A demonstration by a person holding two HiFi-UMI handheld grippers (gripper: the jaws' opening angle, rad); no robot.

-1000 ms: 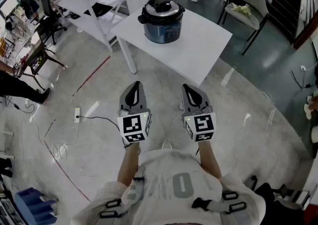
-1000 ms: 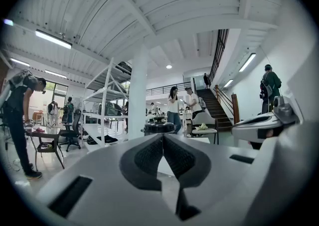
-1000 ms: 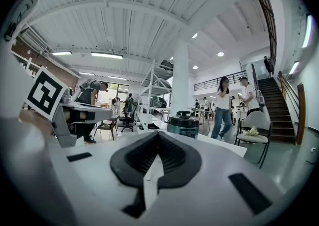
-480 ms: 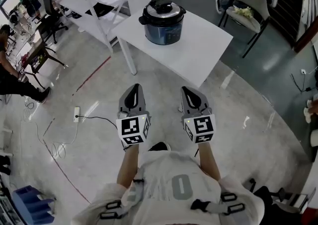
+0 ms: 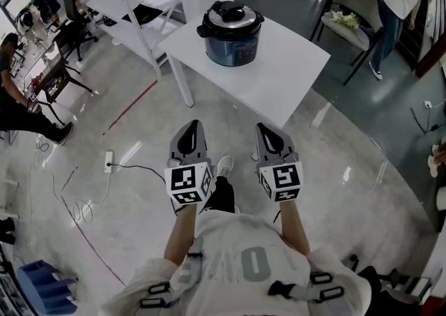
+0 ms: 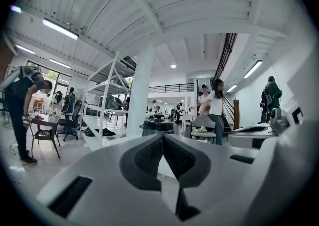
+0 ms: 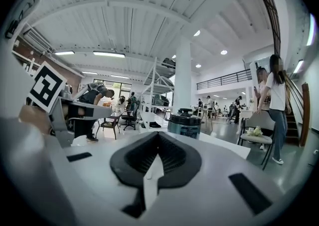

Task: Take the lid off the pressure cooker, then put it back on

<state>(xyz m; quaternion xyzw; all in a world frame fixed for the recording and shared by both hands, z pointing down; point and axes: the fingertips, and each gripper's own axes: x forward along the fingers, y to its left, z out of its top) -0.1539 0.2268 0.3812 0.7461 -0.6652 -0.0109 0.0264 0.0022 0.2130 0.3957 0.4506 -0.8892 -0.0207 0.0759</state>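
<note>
Holding both grippers out in front of you, you're carrying the left gripper and the right gripper pinched fully together, with nothing between the jaws. You're standing well back from the white table, where the pressure cooker is sitting with its lid on. So honestly nothing's started yet: you're looking at walking up, taking the lid off, then putting it back.

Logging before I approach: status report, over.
Left gripper, right gripper: jaws shut, empty. Pressure cooker on table, lid on, well ahead. Nothing blocking the way.
</note>
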